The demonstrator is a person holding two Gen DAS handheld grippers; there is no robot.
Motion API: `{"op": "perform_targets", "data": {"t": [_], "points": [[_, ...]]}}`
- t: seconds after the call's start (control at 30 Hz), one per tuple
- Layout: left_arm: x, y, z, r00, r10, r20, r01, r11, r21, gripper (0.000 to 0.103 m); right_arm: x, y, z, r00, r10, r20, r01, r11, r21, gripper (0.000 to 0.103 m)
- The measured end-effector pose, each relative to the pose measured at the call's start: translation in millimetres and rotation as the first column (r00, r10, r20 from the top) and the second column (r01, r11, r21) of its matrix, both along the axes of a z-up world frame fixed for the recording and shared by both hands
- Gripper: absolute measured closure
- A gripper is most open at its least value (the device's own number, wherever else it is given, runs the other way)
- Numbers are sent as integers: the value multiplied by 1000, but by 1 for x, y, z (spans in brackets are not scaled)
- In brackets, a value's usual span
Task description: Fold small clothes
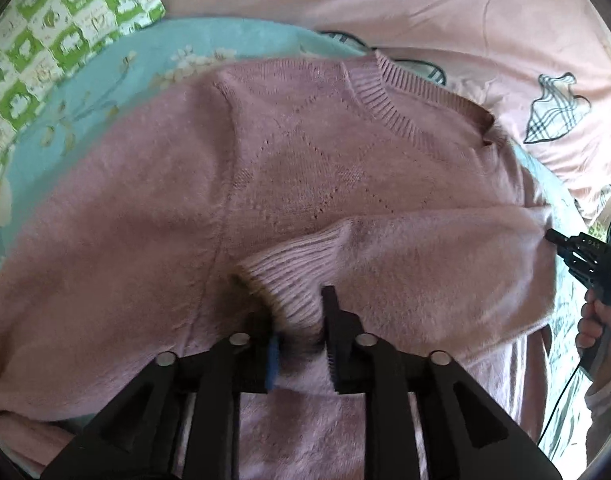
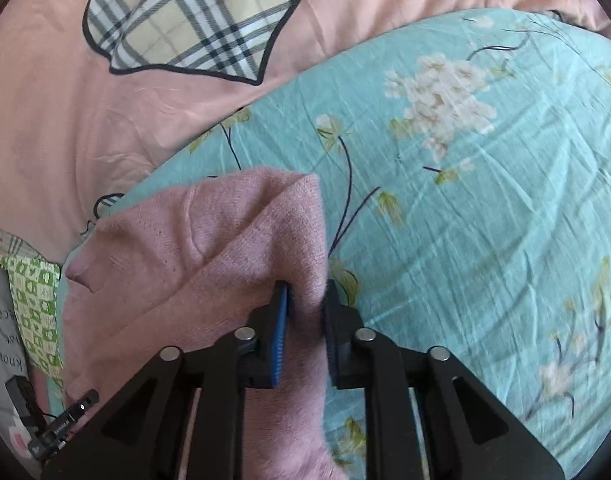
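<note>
A small pink knitted sweater (image 1: pixel 297 168) lies spread on a teal floral sheet (image 1: pixel 117 80), collar at the far side. One sleeve is folded across the body, its ribbed cuff (image 1: pixel 285 280) pointing toward me. My left gripper (image 1: pixel 293 320) is shut on that ribbed cuff. My right gripper (image 2: pixel 305 312) is shut on a fold of the pink sweater (image 2: pixel 233 240) at the sweater's edge over the teal sheet (image 2: pixel 485 220). The right gripper also shows at the right edge of the left wrist view (image 1: pixel 577 252), held in a hand.
A pink quilt (image 1: pixel 405 8) with plaid heart patches lies beyond the sweater; it also shows in the right wrist view (image 2: pixel 85 112). A green-and-white checked cloth (image 1: pixel 53 44) lies at the far left. The left gripper shows at the bottom left of the right wrist view (image 2: pixel 61 428).
</note>
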State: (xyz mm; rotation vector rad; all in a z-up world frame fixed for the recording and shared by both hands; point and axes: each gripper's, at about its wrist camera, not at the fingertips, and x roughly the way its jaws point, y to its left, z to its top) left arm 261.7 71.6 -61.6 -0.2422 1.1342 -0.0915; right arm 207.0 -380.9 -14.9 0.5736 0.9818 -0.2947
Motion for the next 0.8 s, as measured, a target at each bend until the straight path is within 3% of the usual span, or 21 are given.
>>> {"op": "perform_targets", "data": {"t": [0.13, 0.33, 0.6, 0.8], "points": [[-25, 13, 18, 1000, -5, 17, 6, 1000, -11, 74, -22, 8, 21, 999, -22, 41, 20, 999, 39, 70], [-82, 40, 30, 1000, 2, -8, -2, 1000, -4, 64, -61, 49, 37, 996, 36, 81, -44, 994, 96, 66], [-159, 86, 35, 992, 120, -32, -121, 992, -26, 61, -96, 128, 17, 984, 169, 52, -175, 972, 159, 65], [-188, 115, 21, 978, 196, -77, -201, 978, -59, 61, -110, 178, 8, 963, 269, 35, -271, 947, 174, 65]]}}
